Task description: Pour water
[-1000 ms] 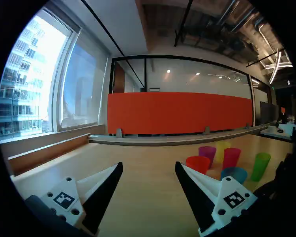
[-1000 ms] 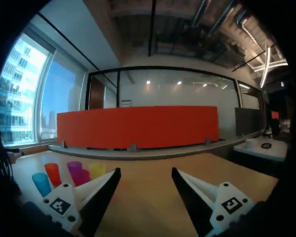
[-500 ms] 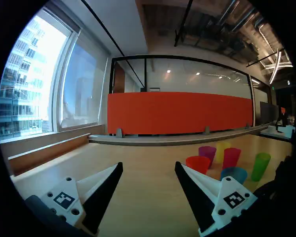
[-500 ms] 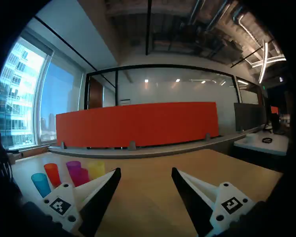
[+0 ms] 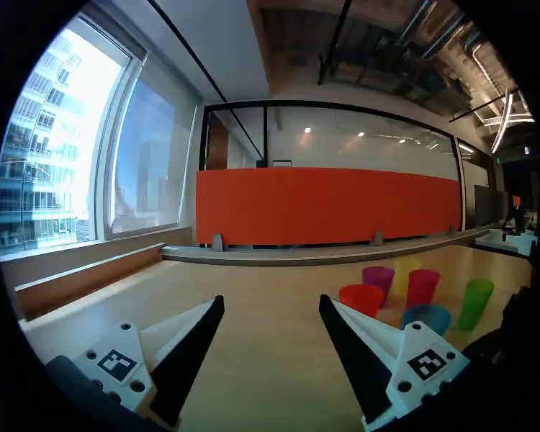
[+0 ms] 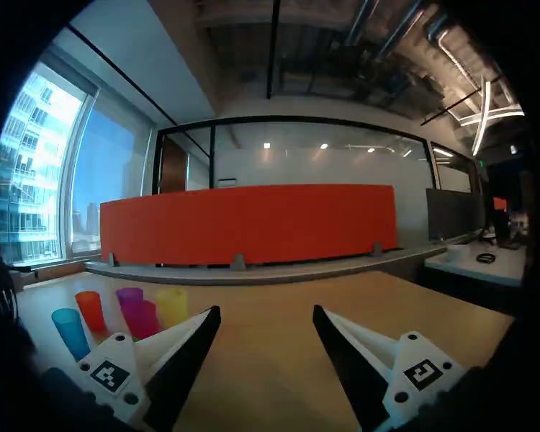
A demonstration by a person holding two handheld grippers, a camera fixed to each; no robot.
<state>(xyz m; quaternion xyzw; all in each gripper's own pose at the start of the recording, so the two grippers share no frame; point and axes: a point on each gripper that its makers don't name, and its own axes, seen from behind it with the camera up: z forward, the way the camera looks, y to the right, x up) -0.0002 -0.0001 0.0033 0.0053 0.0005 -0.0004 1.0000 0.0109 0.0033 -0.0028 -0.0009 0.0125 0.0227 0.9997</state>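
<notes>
Left gripper (image 5: 271, 299), right gripper (image 6: 266, 310) jaws apart; cups (image 5: 422, 285) (mixed colours) on table (image 5: 191, 279)

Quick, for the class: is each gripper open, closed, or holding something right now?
Left white-and-black two-finger gripper: open, holding nothing.
Right white-and-black two-finger gripper: open, holding nothing.

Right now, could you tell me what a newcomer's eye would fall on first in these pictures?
The long orange divider behind the wooden table stands out first. Next comes the cluster of coloured cups standing on the table, to the right in the left gripper view. A tall bright window looking out on city buildings lies at the left.
</notes>
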